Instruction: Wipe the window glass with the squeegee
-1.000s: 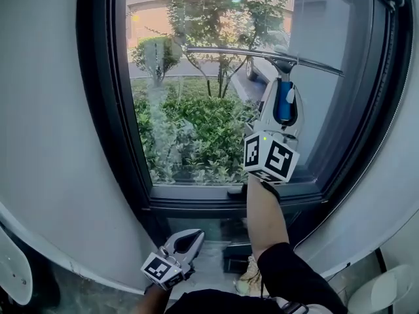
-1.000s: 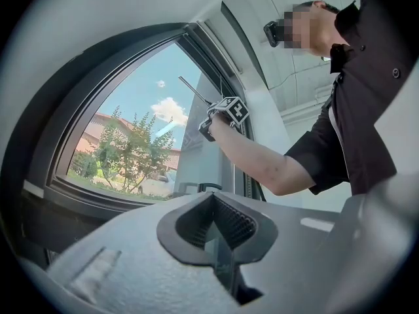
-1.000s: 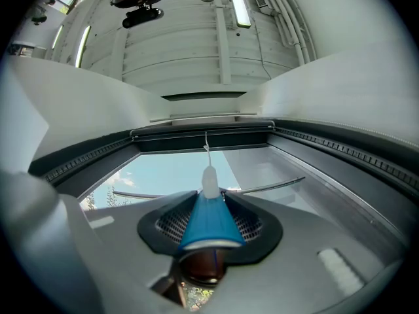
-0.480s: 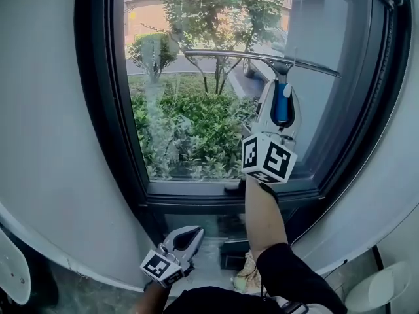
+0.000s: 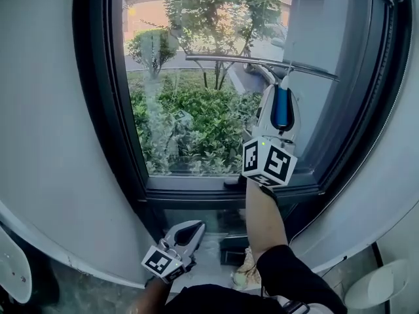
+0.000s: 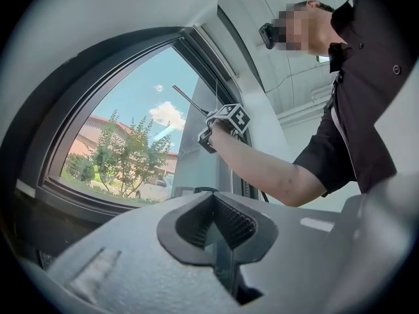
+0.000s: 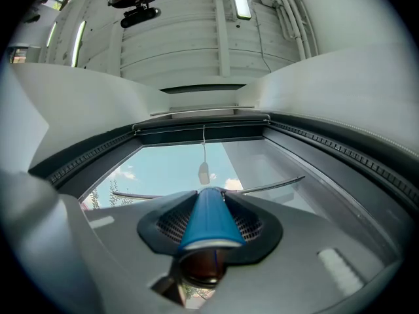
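Observation:
The squeegee has a blue handle (image 5: pixel 282 107) and a long thin blade (image 5: pixel 262 63) lying across the upper right of the window glass (image 5: pixel 190 116). My right gripper (image 5: pixel 281 91) is shut on the blue handle (image 7: pixel 209 222), and the blade (image 7: pixel 270 187) shows beyond the jaws against the sky. My left gripper (image 5: pixel 189 231) hangs low below the sill, jaws together with nothing between them (image 6: pixel 216 226). From the left gripper view the raised right gripper (image 6: pixel 229 120) and the blade (image 6: pixel 188 99) are seen against the pane.
A dark frame (image 5: pixel 98 110) and sill (image 5: pixel 196 187) border the glass, with curved white walls (image 5: pixel 46 142) on both sides. A cord pull (image 7: pixel 203 173) hangs before the pane. White objects sit on the floor at lower left (image 5: pixel 13 273) and lower right (image 5: pixel 380 286).
My right gripper has drawn the squeegee a little way down the glass. The left gripper has stayed low, almost still.

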Motion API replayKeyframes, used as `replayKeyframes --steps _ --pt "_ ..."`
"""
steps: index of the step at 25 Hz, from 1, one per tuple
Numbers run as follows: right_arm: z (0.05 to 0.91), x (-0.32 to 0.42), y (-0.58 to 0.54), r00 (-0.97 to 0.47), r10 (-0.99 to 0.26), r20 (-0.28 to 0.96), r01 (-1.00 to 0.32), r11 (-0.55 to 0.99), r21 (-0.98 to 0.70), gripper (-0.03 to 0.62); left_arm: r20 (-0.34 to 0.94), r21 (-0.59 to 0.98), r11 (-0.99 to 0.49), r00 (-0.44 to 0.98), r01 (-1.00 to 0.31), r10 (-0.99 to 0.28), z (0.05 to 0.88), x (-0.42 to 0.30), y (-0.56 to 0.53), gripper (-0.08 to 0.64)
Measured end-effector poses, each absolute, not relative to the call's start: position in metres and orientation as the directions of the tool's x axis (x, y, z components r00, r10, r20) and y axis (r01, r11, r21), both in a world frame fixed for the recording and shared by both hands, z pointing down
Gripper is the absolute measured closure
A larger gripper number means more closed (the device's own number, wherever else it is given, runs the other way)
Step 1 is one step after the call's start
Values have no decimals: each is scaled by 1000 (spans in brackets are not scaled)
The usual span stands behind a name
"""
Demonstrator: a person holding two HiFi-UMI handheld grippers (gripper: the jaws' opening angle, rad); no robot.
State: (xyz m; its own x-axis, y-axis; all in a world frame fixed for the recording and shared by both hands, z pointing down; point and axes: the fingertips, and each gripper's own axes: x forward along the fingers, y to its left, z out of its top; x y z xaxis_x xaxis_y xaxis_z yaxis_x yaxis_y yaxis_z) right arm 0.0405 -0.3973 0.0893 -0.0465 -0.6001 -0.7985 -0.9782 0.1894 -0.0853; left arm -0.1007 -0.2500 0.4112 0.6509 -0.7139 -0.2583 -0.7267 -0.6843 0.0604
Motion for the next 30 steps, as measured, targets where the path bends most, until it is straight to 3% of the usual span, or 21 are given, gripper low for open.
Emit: replayKeyframes --steps 30 --pt "139 43 -395 -71 -650 -757 -980 186 -68 460 -267 71 -690 652 -721 -709 412 -95 -248 558"
